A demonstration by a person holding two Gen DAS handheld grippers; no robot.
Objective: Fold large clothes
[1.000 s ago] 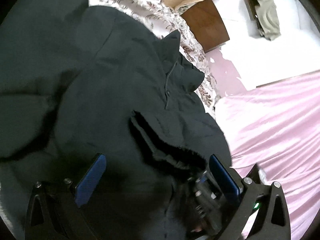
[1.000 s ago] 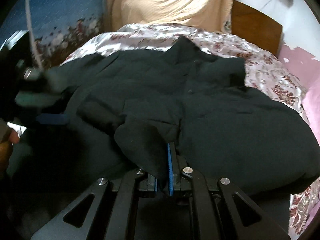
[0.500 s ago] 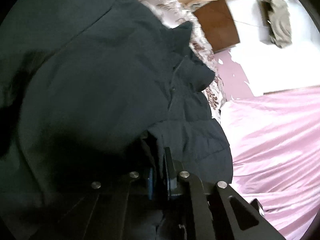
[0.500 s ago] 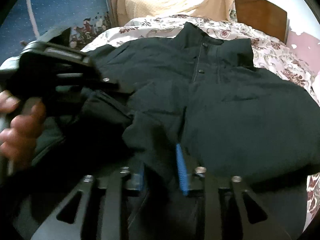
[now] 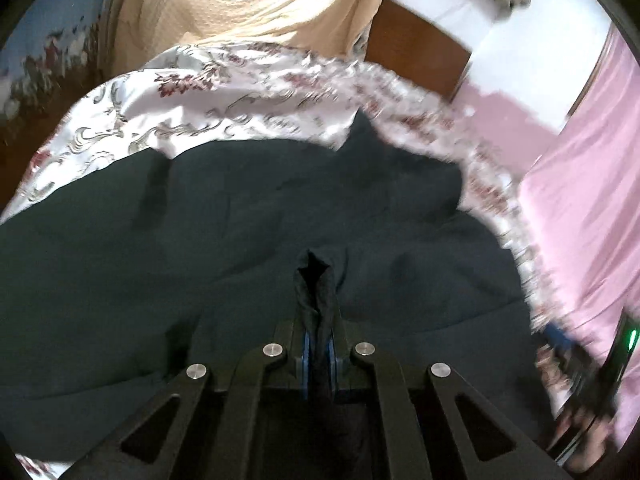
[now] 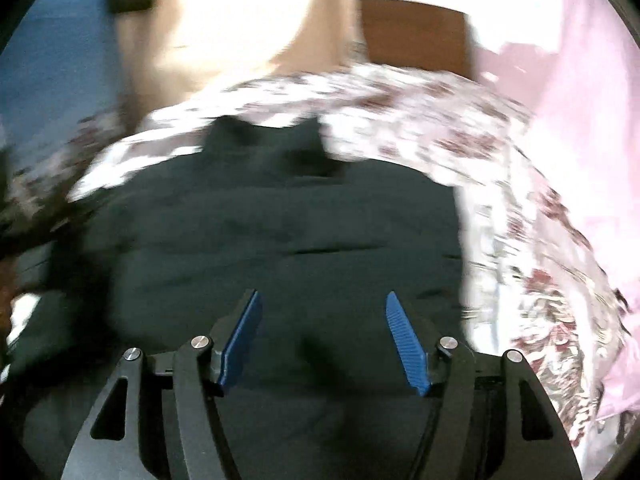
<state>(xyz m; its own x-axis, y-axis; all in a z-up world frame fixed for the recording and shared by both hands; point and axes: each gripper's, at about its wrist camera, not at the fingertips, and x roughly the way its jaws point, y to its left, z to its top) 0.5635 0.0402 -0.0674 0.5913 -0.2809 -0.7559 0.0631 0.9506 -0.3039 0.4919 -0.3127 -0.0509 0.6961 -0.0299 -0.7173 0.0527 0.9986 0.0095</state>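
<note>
The large dark padded jacket (image 5: 248, 264) lies spread on the floral bedspread (image 5: 224, 96), the left gripper (image 5: 319, 350) clenched on a pinched fold to carry it over, while the right gripper (image 6: 326, 340), jaws just parted and empty, has released its hold.

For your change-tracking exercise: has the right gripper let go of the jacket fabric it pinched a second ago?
Yes. The right gripper has just been opening; nothing sits between its pads, and the dark jacket lies below on the floral bedspread.
</note>
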